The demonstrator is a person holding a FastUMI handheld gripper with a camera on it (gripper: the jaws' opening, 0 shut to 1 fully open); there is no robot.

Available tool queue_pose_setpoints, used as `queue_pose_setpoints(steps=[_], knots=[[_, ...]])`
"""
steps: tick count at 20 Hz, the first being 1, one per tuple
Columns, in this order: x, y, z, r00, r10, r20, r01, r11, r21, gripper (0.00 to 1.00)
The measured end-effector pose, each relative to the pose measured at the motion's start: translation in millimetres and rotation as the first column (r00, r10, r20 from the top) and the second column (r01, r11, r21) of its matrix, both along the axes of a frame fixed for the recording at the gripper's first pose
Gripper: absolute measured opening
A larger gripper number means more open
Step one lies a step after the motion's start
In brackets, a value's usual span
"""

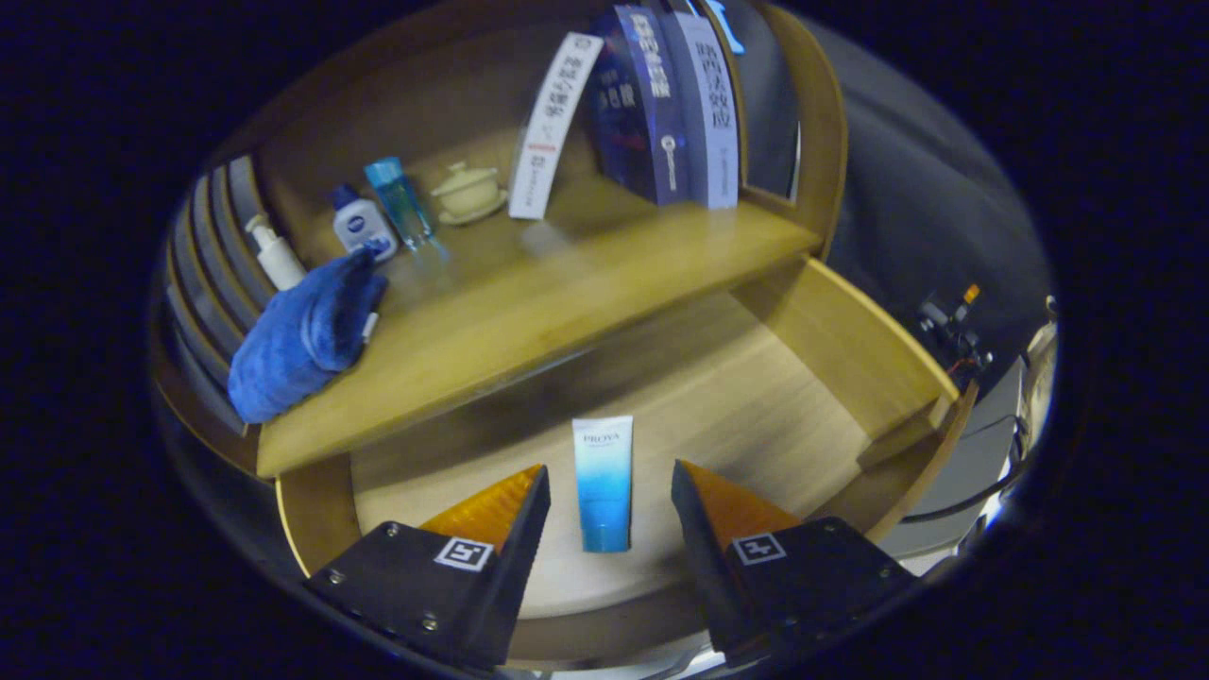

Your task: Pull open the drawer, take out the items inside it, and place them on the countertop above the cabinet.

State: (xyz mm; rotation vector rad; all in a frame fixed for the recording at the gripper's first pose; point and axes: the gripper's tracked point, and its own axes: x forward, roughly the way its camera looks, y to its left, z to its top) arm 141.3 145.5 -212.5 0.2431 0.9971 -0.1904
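The wooden drawer [831,349] stands pulled out below the countertop [567,293]. On its pale floor lies a blue-and-white tube [604,482], lengthwise, its cap end toward me. My gripper [610,486] hovers over the drawer with its fingers open, one on each side of the tube, apart from it. On the countertop sit a folded blue towel [307,335], a white pump bottle [274,253], a small white bottle with a blue cap [362,225] and a clear blue bottle [400,201].
A lidded cream cup on a saucer [468,192] stands at the back of the countertop. Several books [652,104] lean and stand to its right against the cabinet's side wall. Cables and a small device [949,326] lie beyond the drawer's right side.
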Motion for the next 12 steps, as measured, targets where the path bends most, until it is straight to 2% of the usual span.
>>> queue_pose_setpoints(steps=[1, 6, 7, 9, 12], knots=[[0, 0, -12, 0.999, -0.031, -0.040, 0.031, 0.999, 0.008, 0.77], [3, 2, -39, 0.990, -0.046, -0.137, 0.047, 0.999, 0.004, 0.73], [2, 4, -42, 0.987, -0.038, -0.154, 0.040, 0.999, 0.010, 0.74], [8, 3, -46, 0.985, -0.071, -0.160, 0.074, 0.997, 0.013, 0.76], [-5, 1, -54, 0.962, -0.089, -0.257, 0.093, 0.996, 0.006, 0.78]])
